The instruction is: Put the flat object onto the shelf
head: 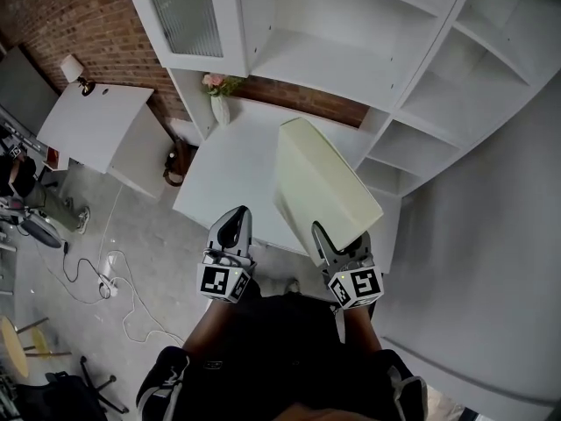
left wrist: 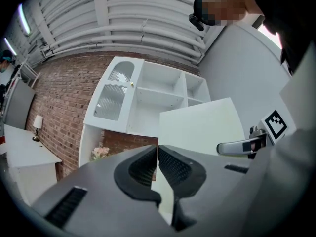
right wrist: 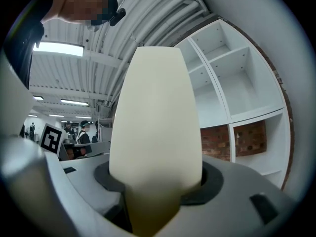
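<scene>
A flat cream box (head: 320, 182) is lifted off the white table (head: 230, 178), one end clamped in my right gripper (head: 344, 251). In the right gripper view the flat box (right wrist: 155, 117) rises between the jaws and hides most of what lies ahead. Beyond it stands the white shelf unit (head: 377, 51) with open compartments (right wrist: 232, 78). My left gripper (head: 232, 228) hovers to the left of the box, shut with nothing in it. From the left gripper view the box (left wrist: 202, 127) appears to the right with the right gripper's jaw (left wrist: 242, 145) on it.
A small vase of flowers (head: 219, 95) stands at the table's far edge under a glass-door cabinet (head: 188, 16). A second white table with a lamp (head: 74, 70) is at the left. Cables (head: 105, 279) lie on the floor. A grey wall (head: 491, 235) is at the right.
</scene>
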`<state>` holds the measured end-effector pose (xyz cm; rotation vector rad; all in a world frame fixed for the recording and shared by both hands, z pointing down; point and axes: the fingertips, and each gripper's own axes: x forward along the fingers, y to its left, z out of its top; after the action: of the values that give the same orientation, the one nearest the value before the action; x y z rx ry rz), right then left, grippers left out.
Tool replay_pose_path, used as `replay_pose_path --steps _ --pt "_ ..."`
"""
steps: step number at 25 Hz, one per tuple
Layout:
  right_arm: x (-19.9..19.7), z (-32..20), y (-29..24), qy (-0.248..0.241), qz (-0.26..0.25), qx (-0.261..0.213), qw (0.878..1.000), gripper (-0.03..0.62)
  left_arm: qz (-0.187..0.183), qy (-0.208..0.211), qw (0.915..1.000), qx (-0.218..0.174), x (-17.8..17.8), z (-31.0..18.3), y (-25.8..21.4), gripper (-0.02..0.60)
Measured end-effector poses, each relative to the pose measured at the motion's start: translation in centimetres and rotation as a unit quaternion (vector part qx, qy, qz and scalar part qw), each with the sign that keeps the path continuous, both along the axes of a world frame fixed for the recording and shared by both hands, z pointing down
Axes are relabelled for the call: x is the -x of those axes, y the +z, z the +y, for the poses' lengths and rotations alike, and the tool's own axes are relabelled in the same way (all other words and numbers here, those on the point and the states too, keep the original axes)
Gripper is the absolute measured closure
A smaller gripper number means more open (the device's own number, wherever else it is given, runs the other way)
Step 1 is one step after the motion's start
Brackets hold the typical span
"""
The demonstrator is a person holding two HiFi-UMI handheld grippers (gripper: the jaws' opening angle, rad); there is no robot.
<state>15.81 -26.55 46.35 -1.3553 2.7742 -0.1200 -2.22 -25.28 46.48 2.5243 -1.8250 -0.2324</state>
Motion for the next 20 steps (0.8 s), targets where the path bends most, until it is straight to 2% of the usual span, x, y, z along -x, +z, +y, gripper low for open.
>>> replay_pose_path --steps 4,10,14,16,17,20 --pt "2.0 -1.7 -2.2 0.003 0.031 -0.023 0.999 0.307 0.001 0.014 0.9999 0.005 1.9 -2.4 0.1 0.565" --pt "5.4 -3.2 -9.8 -0.017 0.071 -0.099 0.992 0.307 0.018 0.025 0.9995 0.000 4.9 -5.7 0.0 0.565" --pt "6.0 -4.1 -13.8 0.006 0.104 -0.146 0.984 0.307 0.028 0.031 0.9991 -0.009 6.3 -7.2 -0.1 0.565" --pt "6.2 -4.6 -15.1 0.033 0.148 -0.172 0.973 0.307 0.034 0.031 0.9990 -0.002 7.2 -7.8 0.0 0.565" --pt "6.4 -4.9 -15.7 0.046 0.178 -0.189 0.965 0.307 0.033 0.030 0.9990 0.005 7.5 -8.0 0.2 0.565" --pt "7.3 -5.9 -18.4 0.091 0.250 -0.254 0.930 0.307 0.031 0.037 0.9987 0.015 7.7 -8.5 0.4 0.565"
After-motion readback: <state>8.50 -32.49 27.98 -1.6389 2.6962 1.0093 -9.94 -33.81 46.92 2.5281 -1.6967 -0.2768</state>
